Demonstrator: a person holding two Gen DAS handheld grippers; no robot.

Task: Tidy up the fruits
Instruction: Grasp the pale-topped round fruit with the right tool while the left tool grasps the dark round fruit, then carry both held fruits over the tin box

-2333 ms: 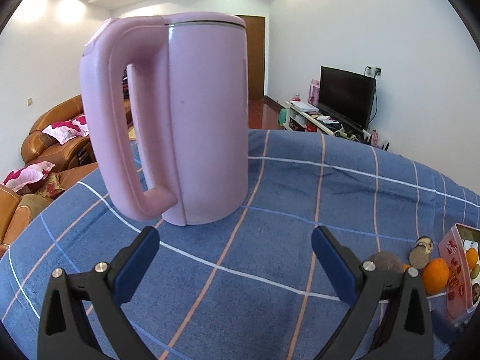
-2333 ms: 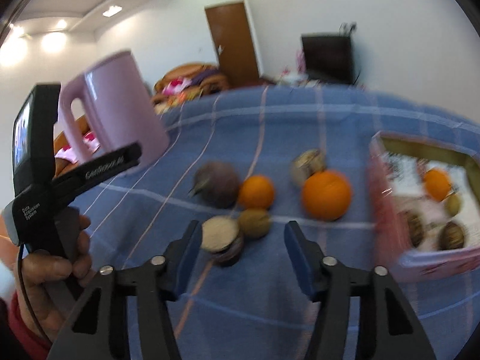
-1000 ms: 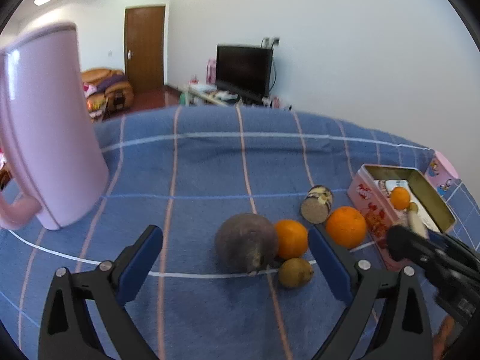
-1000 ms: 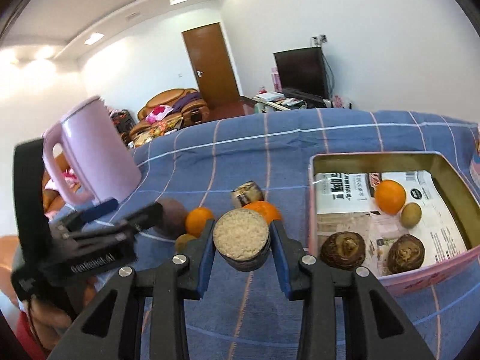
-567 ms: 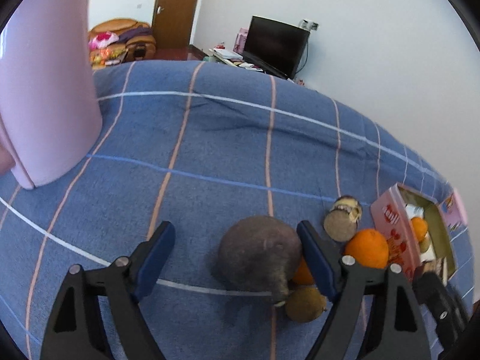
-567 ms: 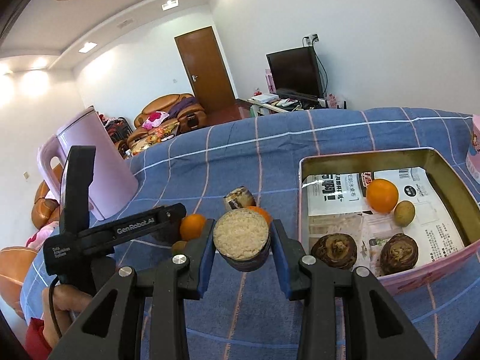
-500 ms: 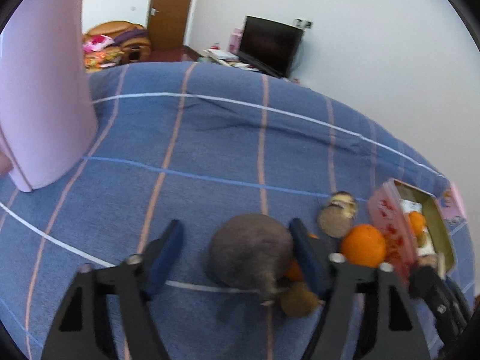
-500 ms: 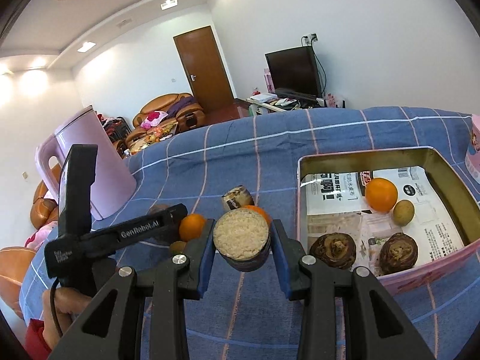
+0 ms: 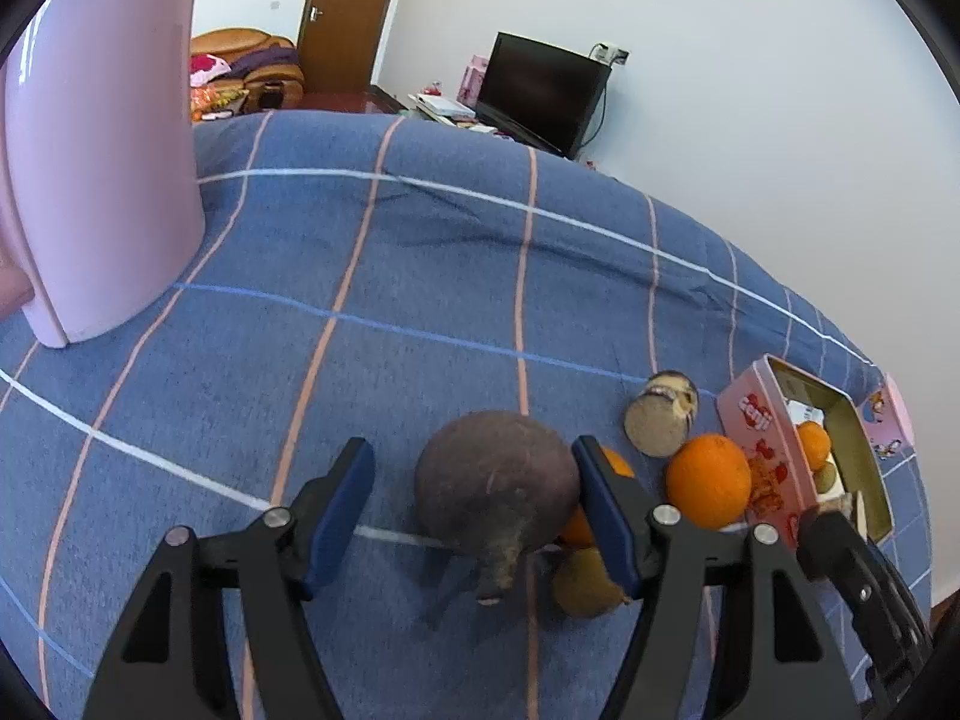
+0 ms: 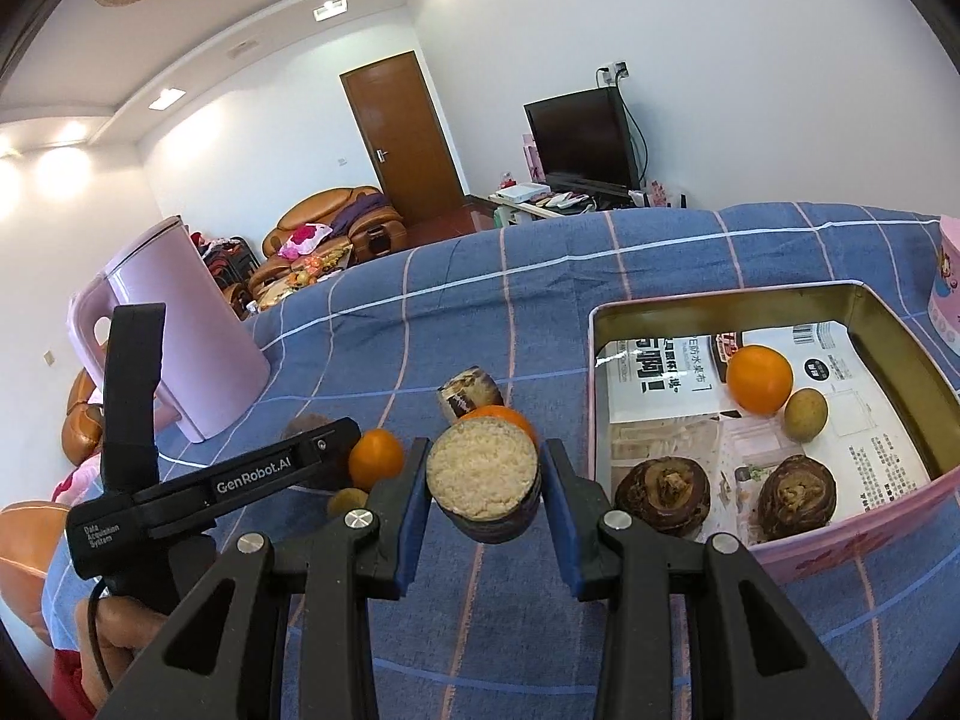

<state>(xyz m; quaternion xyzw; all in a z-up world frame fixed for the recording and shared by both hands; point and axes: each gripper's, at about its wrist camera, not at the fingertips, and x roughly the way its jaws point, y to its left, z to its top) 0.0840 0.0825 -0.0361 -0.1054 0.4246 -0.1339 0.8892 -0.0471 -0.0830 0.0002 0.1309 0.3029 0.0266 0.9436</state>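
Observation:
My left gripper (image 9: 474, 492) is open around a large dark round fruit (image 9: 497, 489) on the blue checked cloth; its right finger touches the fruit, the left finger stands apart. Beside it lie a small orange (image 9: 579, 525), a brown kiwi-like fruit (image 9: 585, 585), a big orange (image 9: 708, 480) and a cut dark fruit piece (image 9: 660, 414). My right gripper (image 10: 485, 495) is shut on a cut dark fruit piece with a pale face (image 10: 483, 471), held above the cloth left of the pink tin (image 10: 864, 516). The tin holds an orange (image 10: 759, 378), a kiwi (image 10: 806, 415) and two dark fruits (image 10: 663, 495).
A tall pink kettle (image 9: 102, 138) stands at the far left of the cloth, and shows in the right wrist view (image 10: 192, 348). A pink lid (image 10: 948, 306) lies right of the tin. The cloth's edge drops off beyond the tin.
My left gripper has swung from the kettle to the fruit pile and narrowed around the large dark fruit. My right gripper took the cut piece off the cloth and lifted it.

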